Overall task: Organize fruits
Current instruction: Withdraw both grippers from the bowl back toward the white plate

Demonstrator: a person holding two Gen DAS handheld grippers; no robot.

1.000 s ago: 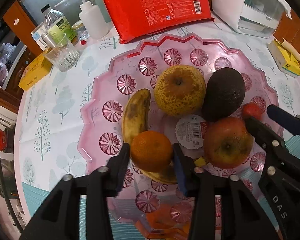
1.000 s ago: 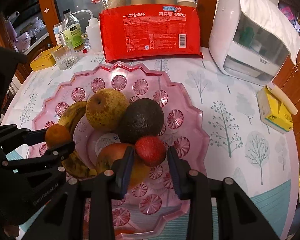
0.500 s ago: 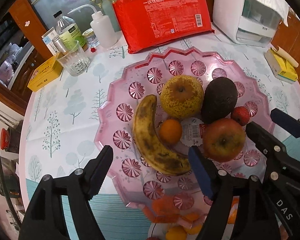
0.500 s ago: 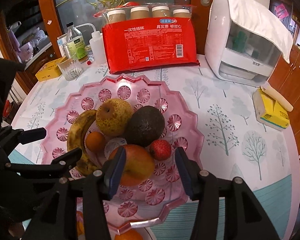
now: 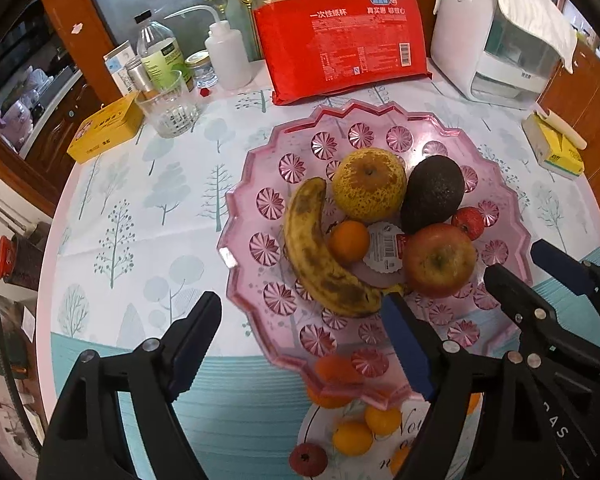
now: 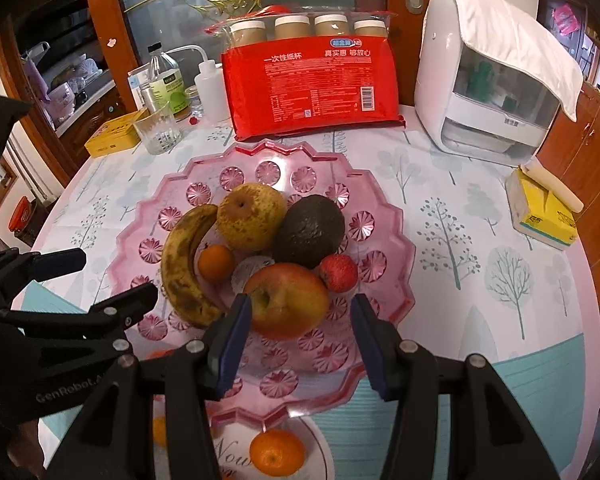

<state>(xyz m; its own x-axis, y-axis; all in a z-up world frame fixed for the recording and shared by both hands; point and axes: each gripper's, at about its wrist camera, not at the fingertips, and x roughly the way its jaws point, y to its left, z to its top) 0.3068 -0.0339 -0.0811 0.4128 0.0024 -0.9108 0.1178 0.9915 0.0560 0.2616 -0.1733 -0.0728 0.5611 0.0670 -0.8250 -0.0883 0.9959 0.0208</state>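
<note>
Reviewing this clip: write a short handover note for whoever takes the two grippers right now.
Left gripper: jaws just opened, empty, above the near rim of the pink plastic fruit tray.
Right gripper: open, empty, near the red apple.
On the tray: spotted banana, small orange, yellow pear, dark avocado, apple, red lychee.
Left: oranges and a red fruit on the white plate in front.
</note>
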